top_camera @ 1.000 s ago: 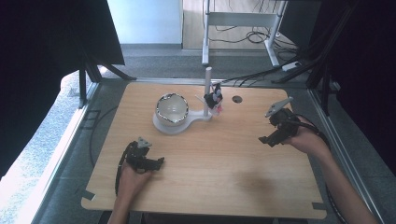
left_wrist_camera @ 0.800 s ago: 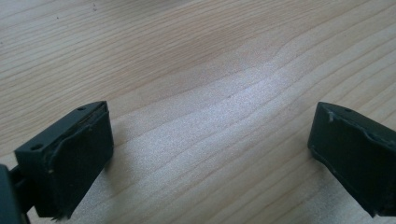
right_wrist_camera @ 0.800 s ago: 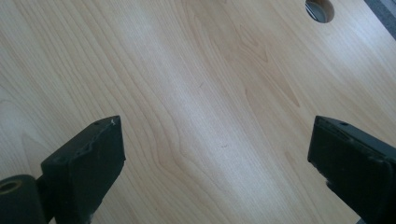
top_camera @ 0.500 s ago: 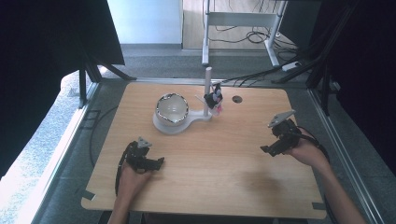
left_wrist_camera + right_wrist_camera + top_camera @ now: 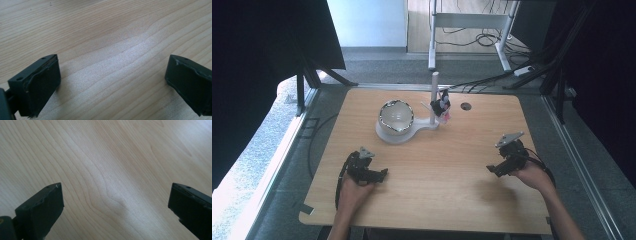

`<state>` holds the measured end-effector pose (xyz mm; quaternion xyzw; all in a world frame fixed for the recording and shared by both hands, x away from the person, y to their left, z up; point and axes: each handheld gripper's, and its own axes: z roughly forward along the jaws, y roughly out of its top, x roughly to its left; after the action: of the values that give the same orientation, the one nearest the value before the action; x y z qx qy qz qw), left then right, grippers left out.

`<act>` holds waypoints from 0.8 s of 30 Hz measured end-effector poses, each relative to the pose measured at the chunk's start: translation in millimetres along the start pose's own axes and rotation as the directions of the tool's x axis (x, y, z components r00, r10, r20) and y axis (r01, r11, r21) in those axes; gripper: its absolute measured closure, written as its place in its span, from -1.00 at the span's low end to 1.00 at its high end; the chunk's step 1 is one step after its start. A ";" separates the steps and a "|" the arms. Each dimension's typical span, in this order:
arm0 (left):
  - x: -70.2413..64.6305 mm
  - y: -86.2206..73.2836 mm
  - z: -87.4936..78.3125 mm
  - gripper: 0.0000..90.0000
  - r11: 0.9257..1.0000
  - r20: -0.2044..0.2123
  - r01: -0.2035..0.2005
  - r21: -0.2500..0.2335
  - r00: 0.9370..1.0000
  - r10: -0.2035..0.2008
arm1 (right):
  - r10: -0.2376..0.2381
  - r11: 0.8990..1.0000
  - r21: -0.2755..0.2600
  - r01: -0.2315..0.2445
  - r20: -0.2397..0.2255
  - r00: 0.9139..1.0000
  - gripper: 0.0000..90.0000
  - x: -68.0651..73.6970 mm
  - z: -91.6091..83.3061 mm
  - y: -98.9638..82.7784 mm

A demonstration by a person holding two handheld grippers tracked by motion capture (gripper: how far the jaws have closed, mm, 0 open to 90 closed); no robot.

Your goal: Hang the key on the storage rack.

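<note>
Two grippers are resting low over the near half of the wooden counter [image 5: 427, 200], each held in one of the person's hands. The left gripper [image 5: 381, 174] is sitting near the front left, its jaws standing wide apart over bare wood with nothing between them, as the left gripper view shows. The right gripper [image 5: 493, 170] is hanging close above the wood at the front right; its jaws have just been opening and are now spread wide, empty too.

Neither gripper is holding or touching anything, so this is looking like a pause between actions rather than a grasp under way. The things nearest to hand are standing toward the back of the counter: a shiny bowl [image 5: 396, 116] seated on a white stand [image 5: 412, 135], whose thin upright post [image 5: 434, 97] is carrying a small dark object with a pink tag [image 5: 443, 107] that is too small to make out. A dark round hole [image 5: 466, 106] is lying in the wood just beyond it to the right.

Any next move is probably calling for a forward reach from one hand, approaching the hanging piece from the side so as not to knock the post or bowl.

Room is plentiful: the whole middle of the counter is lying free between grippers and stand. The front edge is sitting just behind both hands, and the right edge is lying not far beyond the right gripper.
</note>
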<state>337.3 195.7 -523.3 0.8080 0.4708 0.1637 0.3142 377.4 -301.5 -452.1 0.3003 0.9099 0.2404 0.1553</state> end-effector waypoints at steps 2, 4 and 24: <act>-0.1 0.0 0.1 -1.00 1.000 0.000 0.001 0.000 1.000 -0.001 | 0.023 1.000 -0.009 -0.023 0.004 1.000 -0.99 2.4 8.3 -8.3; -0.1 0.0 0.0 -1.00 1.000 0.000 0.001 0.000 1.000 -0.001 | 0.038 0.999 -0.024 -0.037 0.011 0.999 -0.99 4.6 13.7 -14.7; 0.0 0.0 0.0 -1.00 1.000 0.000 0.000 0.000 1.000 0.000 | 0.218 0.957 -0.190 -0.220 -0.028 0.975 -1.00 23.3 40.5 -58.8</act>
<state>337.2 195.7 -523.3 0.8080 0.4707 0.1639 0.3142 348.9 -314.5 -520.4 0.3820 0.8441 0.3439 0.1529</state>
